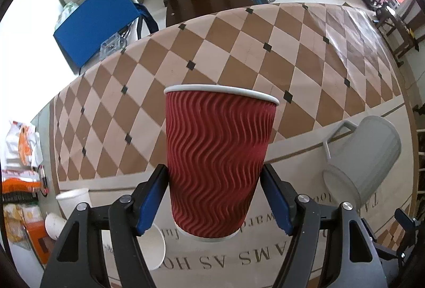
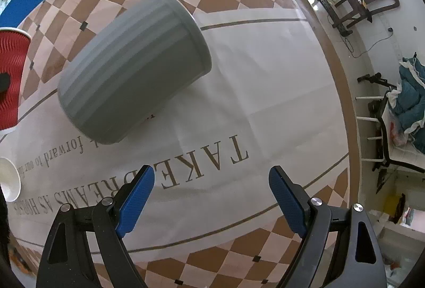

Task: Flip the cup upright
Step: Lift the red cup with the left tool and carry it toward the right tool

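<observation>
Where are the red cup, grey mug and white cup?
red cup (image 1: 216,163), left wrist view, mid of the rippled wall.
grey mug (image 2: 132,70), right wrist view, side wall; it lies on its side.
white cup (image 1: 152,250), left wrist view, inner wall by the rim; it lies tipped.
</observation>
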Motion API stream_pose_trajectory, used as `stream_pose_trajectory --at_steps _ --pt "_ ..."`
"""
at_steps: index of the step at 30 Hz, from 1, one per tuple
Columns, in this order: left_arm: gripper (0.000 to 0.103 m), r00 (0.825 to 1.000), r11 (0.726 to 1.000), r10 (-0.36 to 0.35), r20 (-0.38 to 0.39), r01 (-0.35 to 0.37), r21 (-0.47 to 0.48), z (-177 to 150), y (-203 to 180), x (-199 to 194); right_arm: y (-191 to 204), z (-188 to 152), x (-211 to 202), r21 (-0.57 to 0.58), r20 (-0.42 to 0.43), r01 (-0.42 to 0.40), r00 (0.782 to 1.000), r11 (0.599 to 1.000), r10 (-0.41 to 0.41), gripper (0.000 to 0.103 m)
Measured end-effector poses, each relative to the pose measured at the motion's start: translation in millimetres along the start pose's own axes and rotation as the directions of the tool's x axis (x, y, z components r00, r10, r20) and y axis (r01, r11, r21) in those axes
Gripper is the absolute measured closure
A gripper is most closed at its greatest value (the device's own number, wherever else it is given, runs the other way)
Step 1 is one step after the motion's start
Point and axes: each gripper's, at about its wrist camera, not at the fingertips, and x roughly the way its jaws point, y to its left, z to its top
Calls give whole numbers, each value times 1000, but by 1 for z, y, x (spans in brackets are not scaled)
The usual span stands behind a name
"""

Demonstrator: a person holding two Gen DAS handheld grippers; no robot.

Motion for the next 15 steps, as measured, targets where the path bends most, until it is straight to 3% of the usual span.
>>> stream_pose_trajectory --at_steps 8,15 --pt "34 999 997 -30 17 31 -71 -35 12 -37 1 -19 -15 -29 13 -19 1000 999 20 14" --pt "34 998 985 -52 24 55 -165 -86 32 -68 15 -41 -36 -78 52 -17 998 997 21 14"
